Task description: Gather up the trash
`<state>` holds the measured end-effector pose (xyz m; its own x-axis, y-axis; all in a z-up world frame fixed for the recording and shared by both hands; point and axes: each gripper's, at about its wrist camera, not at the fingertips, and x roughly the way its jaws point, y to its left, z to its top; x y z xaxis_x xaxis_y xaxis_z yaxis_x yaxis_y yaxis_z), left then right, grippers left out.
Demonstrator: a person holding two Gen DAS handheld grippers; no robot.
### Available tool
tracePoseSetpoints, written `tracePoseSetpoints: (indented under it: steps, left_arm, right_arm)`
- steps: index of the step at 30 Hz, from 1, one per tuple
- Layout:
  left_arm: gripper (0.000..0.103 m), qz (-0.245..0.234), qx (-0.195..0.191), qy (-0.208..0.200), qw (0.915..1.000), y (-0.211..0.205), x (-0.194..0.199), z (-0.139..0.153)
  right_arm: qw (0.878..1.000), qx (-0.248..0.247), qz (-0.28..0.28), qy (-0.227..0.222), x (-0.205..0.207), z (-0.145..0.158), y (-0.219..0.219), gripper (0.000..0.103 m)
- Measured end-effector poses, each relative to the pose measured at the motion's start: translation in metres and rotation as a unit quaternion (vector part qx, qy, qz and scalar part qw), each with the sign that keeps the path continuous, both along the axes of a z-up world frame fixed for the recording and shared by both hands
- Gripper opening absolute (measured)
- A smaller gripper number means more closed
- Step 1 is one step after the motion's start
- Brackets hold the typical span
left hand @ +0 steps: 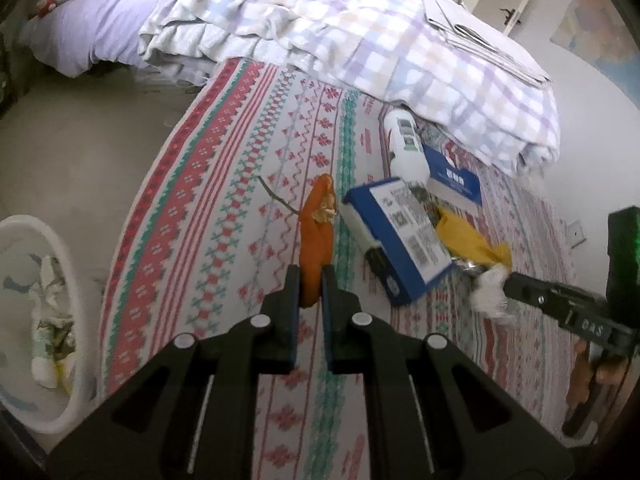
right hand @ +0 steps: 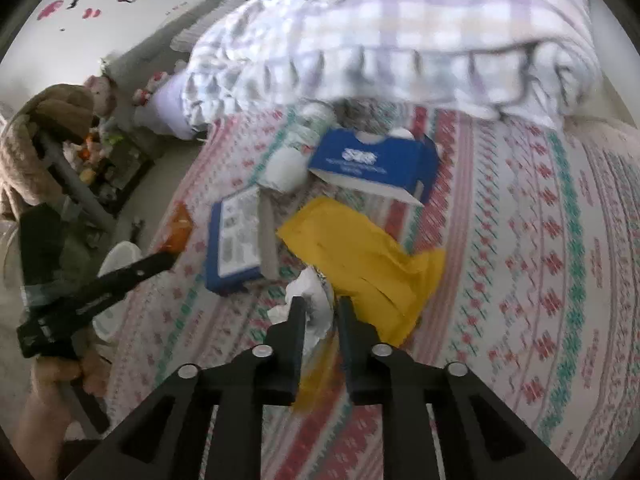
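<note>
Orange wrapper (left hand: 316, 236), long, crinkled and torn pale near its top, lies on the patterned bedspread (left hand: 224, 200) just left of the blue box (left hand: 400, 236); my left gripper (left hand: 309, 280) pinches its lower end. My right gripper (right hand: 320, 312) clamps crumpled white tissue (right hand: 308, 292) beside the box.

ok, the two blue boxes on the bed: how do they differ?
The flat blue box with QR codes lies near the orange wrapper, white printed panel up; the blue box with the white logo sits further back, by the white bottle near the checked duvet. The first looks thin, the second bulkier with an open flap. Both are blue cardboard on the patterned bedsheet, ungripped.
</note>
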<state>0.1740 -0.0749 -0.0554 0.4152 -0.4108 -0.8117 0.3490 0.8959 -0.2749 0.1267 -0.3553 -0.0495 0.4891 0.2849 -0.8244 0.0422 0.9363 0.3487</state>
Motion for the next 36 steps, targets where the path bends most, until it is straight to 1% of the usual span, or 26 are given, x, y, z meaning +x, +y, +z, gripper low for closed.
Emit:
tracePoseSetpoints:
  steps: [3,5,9,11,14,17,19,23,25,27,30,34,36]
  left_arm:
    - [0.011,-0.006,0.008,-0.003,0.9999,0.006,-0.006,0.003]
    - [0.011,-0.007,0.013,-0.007,0.9999,0.010,-0.010,0.005]
    - [0.011,-0.007,0.019,-0.009,0.9998,0.019,-0.013,0.008]
    - [0.011,-0.006,0.022,-0.008,0.9997,0.023,-0.014,0.007]
    - [0.011,-0.004,0.028,-0.004,0.9996,0.029,-0.015,0.005]
    - [0.011,-0.005,0.032,-0.002,0.9995,0.033,-0.016,0.004]
    - [0.011,-0.005,0.033,-0.002,0.9994,0.035,-0.017,0.004]
    - [0.011,-0.006,0.038,-0.001,0.9993,0.040,-0.018,0.003]
    - [0.011,-0.005,0.040,-0.001,0.9992,0.043,-0.020,0.004]
    - [0.011,-0.002,0.040,-0.001,0.9992,0.047,-0.022,0.005]
    - [0.011,0.006,0.036,-0.005,0.9993,0.057,-0.025,0.010]
    - [0.011,0.017,0.028,-0.012,0.9994,0.075,-0.030,0.020]
    - [0.011,0.025,0.027,-0.015,0.9992,0.087,-0.033,0.023]
  right_arm:
    - [1.000,-0.003,-0.007,0.001,-0.005,0.001,-0.003,0.034]
    - [1.000,0.004,-0.010,-0.007,-0.007,0.005,-0.005,0.038]
    - [1.000,0.005,0.006,-0.023,-0.004,0.011,0.005,0.039]
    - [1.000,0.001,0.017,-0.022,0.000,0.010,0.013,0.039]
    - [0.999,-0.010,0.038,-0.009,0.004,0.001,0.026,0.039]
    - [0.998,-0.043,0.052,0.012,0.008,-0.013,0.037,0.038]
    - [0.996,-0.062,0.059,0.006,0.008,-0.014,0.040,0.038]
    - [0.994,-0.088,0.068,-0.001,0.006,-0.013,0.044,0.033]
    - [0.989,-0.128,0.072,-0.007,0.005,-0.014,0.050,0.019]
    - [0.986,-0.149,0.074,-0.012,0.004,-0.016,0.053,0.013]
    - [0.990,-0.129,0.059,-0.011,0.006,-0.015,0.046,0.011]
    - [0.998,-0.058,0.020,-0.015,0.003,-0.010,0.029,0.009]
    - [0.999,-0.037,0.013,-0.021,0.001,-0.006,0.027,0.009]
